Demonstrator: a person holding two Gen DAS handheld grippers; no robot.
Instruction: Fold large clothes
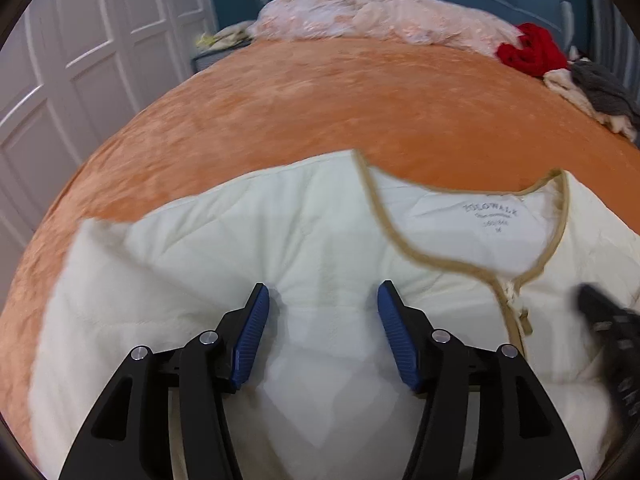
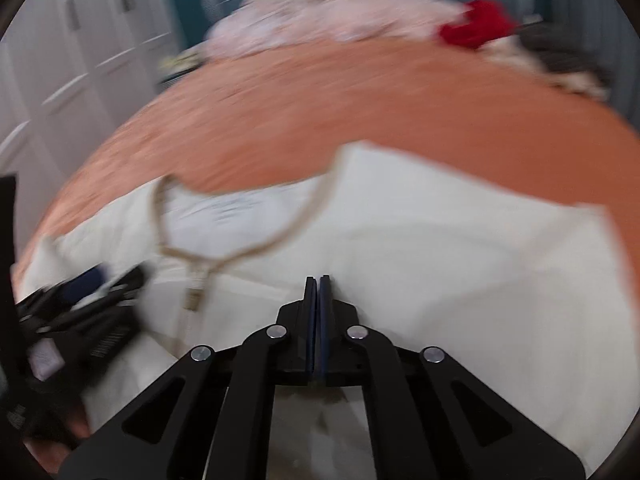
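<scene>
Two views show one cream quilted jacket (image 1: 312,248) spread flat on the near half of a bed covered with an orange blanket (image 1: 320,96). Its tan-trimmed neckline (image 1: 404,240) opens toward the head of the bed, with a printed size label inside the collar and a zipper running down from the V.

From the left wrist camera, the left hand-held gripper (image 1: 323,300) hangs over the jacket's chest panel with its blue pads (image 1: 250,340) spread wide and nothing between them; it is released. The neckline lies at about 1 o'clock from its tips, the zipper pull at 3 o'clock. A blurred black shape at the right edge, around 3 o'clock, is the right hand-held gripper (image 1: 612,344).

From the right wrist camera, which is strongly motion-blurred, the right hand-held gripper (image 2: 319,280) is clenched, its pads pressed together. Whether any cloth is pinched between them cannot be told. The jacket (image 2: 440,248) fills the space ahead and to both sides, the collar at 11 o'clock from the tips. The left hand-held gripper (image 2: 88,300) shows blurred at 9 o'clock.

Beyond the jacket, at 12 o'clock, lies a pale pink quilt (image 1: 360,12); a red garment (image 1: 532,50) and a grey and cream heap (image 1: 596,96) sit at 2 o'clock. White wardrobe doors (image 1: 80,60) stand at 10 o'clock.
</scene>
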